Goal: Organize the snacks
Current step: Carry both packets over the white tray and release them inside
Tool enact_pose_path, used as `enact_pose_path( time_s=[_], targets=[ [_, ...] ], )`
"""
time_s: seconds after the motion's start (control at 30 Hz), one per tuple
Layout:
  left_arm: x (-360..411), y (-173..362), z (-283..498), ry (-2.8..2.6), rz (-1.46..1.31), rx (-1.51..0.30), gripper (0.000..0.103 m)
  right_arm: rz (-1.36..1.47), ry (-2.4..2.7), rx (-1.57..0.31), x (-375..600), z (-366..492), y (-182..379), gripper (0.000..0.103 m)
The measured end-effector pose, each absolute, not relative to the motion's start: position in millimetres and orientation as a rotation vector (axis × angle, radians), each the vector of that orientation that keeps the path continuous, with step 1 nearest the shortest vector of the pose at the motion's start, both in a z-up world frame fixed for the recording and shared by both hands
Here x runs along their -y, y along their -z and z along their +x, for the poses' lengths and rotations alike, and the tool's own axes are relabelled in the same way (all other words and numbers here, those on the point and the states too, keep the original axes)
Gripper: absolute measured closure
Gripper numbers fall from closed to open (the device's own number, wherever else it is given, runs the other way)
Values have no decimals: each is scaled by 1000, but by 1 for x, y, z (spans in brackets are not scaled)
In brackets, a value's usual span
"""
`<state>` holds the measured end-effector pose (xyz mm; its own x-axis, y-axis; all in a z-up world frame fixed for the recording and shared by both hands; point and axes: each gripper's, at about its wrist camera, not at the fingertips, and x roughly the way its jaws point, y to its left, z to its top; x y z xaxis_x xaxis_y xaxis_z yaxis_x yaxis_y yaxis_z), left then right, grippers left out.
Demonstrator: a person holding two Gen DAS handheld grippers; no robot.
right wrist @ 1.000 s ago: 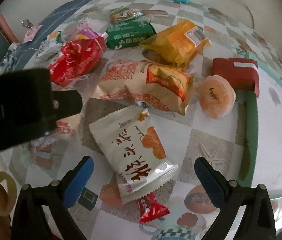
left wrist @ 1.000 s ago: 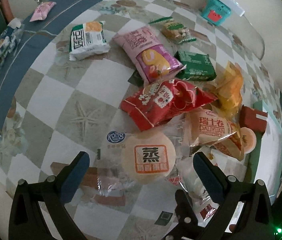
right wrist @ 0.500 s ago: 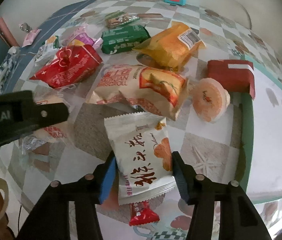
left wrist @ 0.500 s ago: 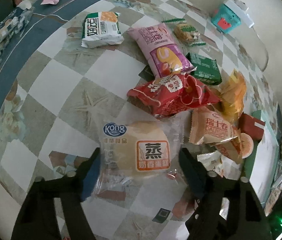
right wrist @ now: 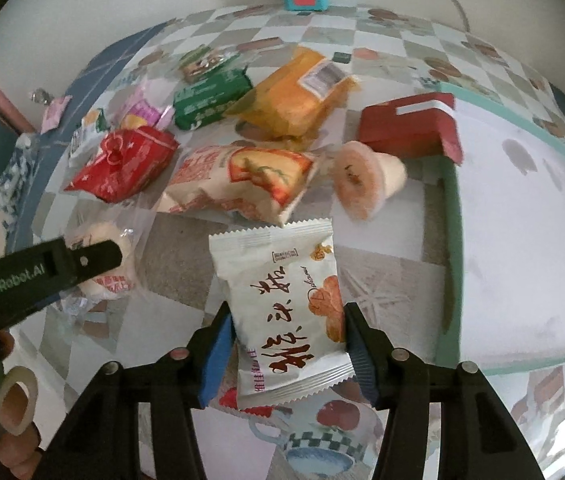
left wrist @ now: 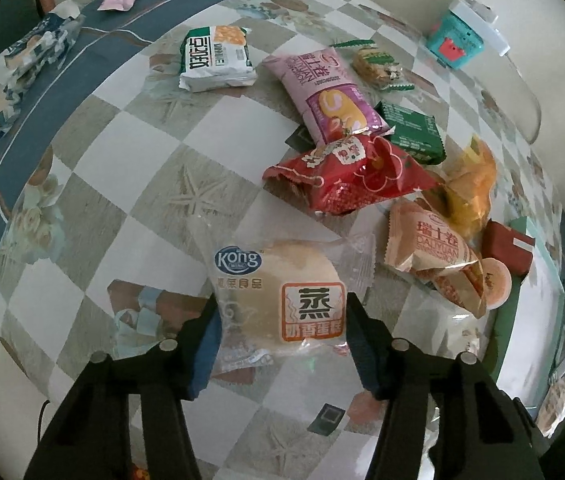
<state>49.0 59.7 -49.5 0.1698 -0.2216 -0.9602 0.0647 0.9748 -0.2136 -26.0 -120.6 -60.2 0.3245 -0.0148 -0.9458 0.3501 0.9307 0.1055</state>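
Observation:
A clear pack with a round steamed cake sits between the blue pads of my left gripper. Its jaws are closing and the pads press on the pack's sides, holding it just above the checked tablecloth. My right gripper is shut on a white snack packet with brown script, also held a little above the table. In the right wrist view the left gripper's finger crosses the cake pack at the left.
Loose snacks lie behind: a red bag, pink pack, green pack, orange bag, beige roll pack, jelly cup and red box. A white green-rimmed tray lies right.
Both grippers went from wide open to closed, the left on the cake pack and the right on the white packet. Both packs now sit slightly raised and the views have shifted.

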Motion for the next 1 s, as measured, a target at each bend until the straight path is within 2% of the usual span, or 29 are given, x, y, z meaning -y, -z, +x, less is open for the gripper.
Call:
enact_pose_path(
  time_s=[0.27,0.57,1.0],
  targets=[
    [-58,45,36,185,-133,-1380,46,370,238,-1170,131,-46,39,47],
    [-49,5,20,175,-89,-1288,46,451,302,-1056,149,-73,1,47],
    [74,-35,3,402,101,-1205,46,539,722,-963,248,-112,-9,47]
  ],
)
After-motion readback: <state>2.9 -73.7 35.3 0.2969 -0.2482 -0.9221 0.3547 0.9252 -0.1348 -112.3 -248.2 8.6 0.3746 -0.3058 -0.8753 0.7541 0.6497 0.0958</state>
